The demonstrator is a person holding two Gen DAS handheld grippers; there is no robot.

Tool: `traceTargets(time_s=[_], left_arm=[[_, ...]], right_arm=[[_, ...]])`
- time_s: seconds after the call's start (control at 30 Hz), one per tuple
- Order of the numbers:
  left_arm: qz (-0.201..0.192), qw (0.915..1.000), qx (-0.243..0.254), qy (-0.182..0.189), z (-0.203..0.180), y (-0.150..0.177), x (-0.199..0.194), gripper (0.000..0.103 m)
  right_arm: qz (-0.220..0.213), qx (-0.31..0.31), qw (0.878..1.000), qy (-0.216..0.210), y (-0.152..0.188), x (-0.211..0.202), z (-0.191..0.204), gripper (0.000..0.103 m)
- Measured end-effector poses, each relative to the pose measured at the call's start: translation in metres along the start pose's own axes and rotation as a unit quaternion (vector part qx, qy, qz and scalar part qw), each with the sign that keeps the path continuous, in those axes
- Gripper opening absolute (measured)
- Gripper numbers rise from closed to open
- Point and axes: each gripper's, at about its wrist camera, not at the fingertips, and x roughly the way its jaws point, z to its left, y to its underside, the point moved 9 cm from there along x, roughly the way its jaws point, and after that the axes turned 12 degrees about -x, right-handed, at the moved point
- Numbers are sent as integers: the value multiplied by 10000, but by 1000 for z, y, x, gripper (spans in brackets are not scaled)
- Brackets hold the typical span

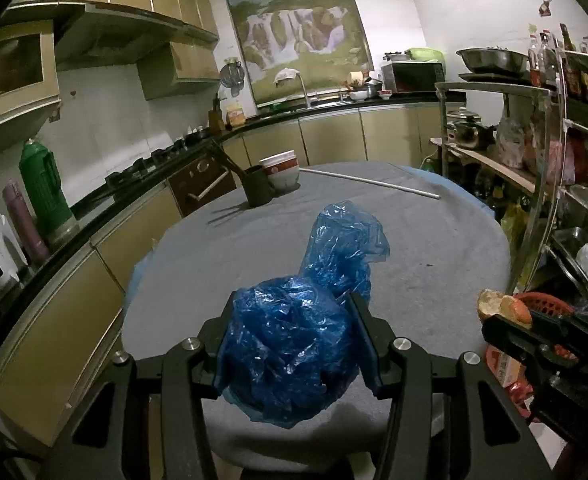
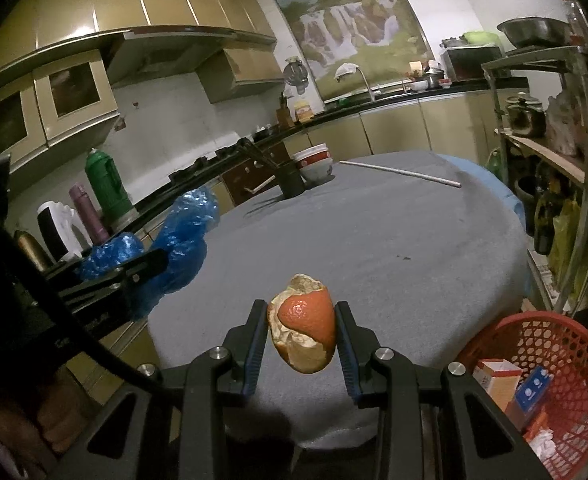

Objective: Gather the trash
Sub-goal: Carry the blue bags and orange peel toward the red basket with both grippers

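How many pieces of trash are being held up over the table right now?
2. A crumpled blue plastic bag is squeezed in the left gripper, and an orange peel is pinched in the right gripper. More trash already lies in the red basket.

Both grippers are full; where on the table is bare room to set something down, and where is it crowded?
The grey table is bare across its middle and near edge. Its far side is crowded: stacked bowls beside a dark cup, and a white rod. The red basket, off the table's near right edge, already holds boxes.
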Motion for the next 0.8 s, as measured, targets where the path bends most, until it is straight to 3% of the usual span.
traceTargets(time_s=[0.8], left_arm=[[-11, 9988, 458, 149, -15, 5, 3, 53]], right_arm=[[-143, 332, 9993, 117, 5, -13, -20, 36]])
